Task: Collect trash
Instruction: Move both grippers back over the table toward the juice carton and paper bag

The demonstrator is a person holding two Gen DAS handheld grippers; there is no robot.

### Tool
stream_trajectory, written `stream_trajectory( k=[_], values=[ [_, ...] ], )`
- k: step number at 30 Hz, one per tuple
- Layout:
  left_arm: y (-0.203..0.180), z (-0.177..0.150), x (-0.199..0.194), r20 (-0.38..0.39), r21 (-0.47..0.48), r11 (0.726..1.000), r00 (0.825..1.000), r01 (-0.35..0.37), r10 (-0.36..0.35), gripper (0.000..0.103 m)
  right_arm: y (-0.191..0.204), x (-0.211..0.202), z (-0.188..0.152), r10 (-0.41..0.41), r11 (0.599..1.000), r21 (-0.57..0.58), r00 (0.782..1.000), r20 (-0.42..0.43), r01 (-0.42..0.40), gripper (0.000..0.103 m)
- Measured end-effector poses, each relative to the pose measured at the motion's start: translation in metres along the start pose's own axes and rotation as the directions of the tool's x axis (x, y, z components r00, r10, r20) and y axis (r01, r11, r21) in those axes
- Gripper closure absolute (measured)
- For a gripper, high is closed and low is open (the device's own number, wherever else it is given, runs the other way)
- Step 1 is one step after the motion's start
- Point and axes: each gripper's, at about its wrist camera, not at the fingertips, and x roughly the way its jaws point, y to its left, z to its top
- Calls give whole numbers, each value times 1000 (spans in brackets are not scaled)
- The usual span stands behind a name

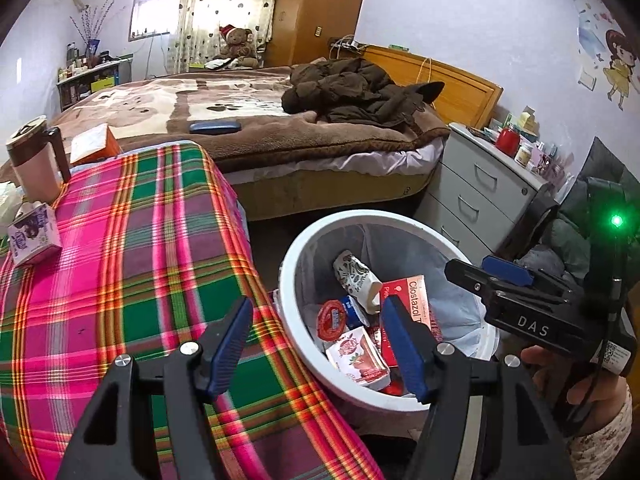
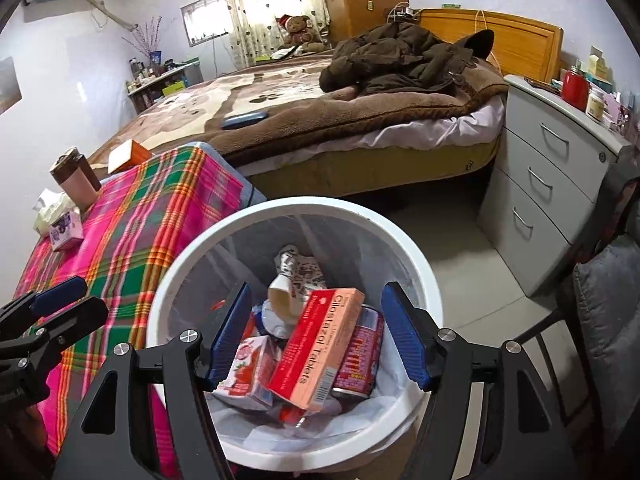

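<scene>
A white trash bin (image 2: pixel 304 203) with a liner stands on the floor beside a plaid-covered table (image 2: pixel 132 232). In it lie a red tablet box (image 2: pixel 316 344), a strawberry carton (image 2: pixel 248 372), a red can (image 2: pixel 360 356) and crumpled wrappers. My right gripper (image 2: pixel 318 340) hangs open above the bin, with the box lying loose below its jaws. My left gripper (image 1: pixel 318 344) is open and empty over the bin's (image 1: pixel 348 216) left rim and the table edge. A small purple carton (image 1: pixel 34 236) stands on the table (image 1: pixel 140 240) at the far left. The right gripper (image 1: pixel 480 268) shows at the right, held by a hand.
A pink and brown tumbler (image 1: pixel 34 160), tissues and an orange box (image 1: pixel 94 144) sit at the table's far end. Behind is a bed (image 1: pixel 240 108) with a brown coat (image 1: pixel 352 88). A grey drawer unit (image 2: pixel 552 184) and a chair (image 2: pixel 600 300) stand at the right of the bin.
</scene>
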Motion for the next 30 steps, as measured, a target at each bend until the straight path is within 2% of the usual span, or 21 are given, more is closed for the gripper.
stream_trajectory(
  k=[16,30],
  values=[
    [47,-2,-35,64,-62,995,995,-77,81,34,43,-8,2,47,998,-45,998,43,-45,34],
    [134,-11,-69,92,-186,964,973,-192,212,34,107,3,6,151,981,-131,988,39,-145,34]
  ],
)
